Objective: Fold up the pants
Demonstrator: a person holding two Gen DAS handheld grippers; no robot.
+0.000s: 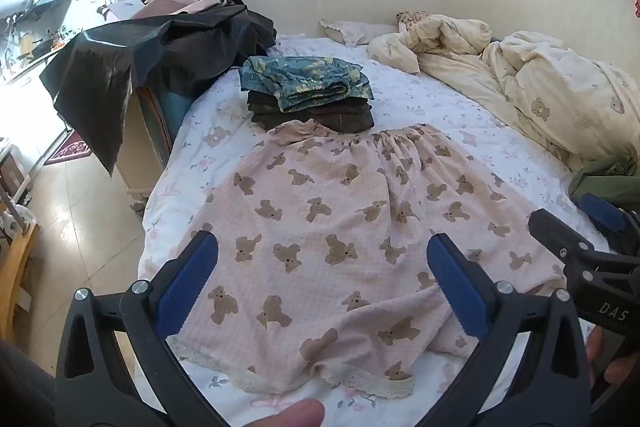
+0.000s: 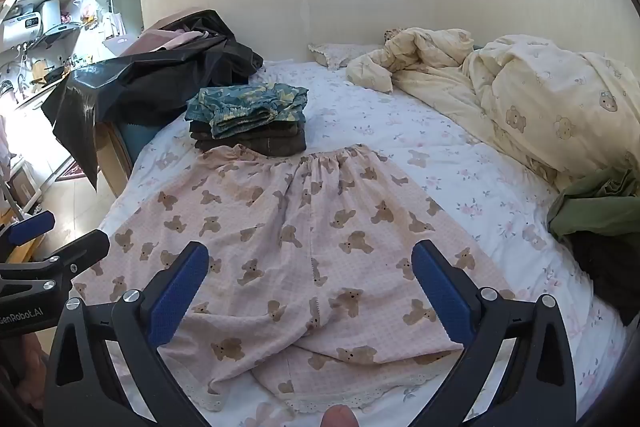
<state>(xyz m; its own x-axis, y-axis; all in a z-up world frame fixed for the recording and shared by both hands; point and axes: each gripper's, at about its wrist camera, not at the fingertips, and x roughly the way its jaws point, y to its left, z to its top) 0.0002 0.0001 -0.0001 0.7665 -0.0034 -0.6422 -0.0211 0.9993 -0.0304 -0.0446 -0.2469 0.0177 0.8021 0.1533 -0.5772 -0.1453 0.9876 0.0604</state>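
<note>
Pink pants with a brown bear print [image 1: 340, 235] lie flat on the bed, waistband far, lace hems near; they also show in the right wrist view [image 2: 304, 239]. My left gripper [image 1: 320, 259] is open and empty, hovering over the pants' near left part. My right gripper [image 2: 310, 267] is open and empty over the near right part. The right gripper's fingers [image 1: 560, 239] show at the right edge of the left wrist view. The left gripper's fingers [image 2: 32, 227] show at the left edge of the right wrist view.
A stack of folded clothes [image 1: 308, 99] sits just beyond the waistband. A rumpled cream duvet [image 1: 540, 87] fills the far right. Green and dark garments [image 2: 596, 215] lie at the right edge. A black cover [image 1: 140, 55] drapes furniture left of the bed; floor lies beyond.
</note>
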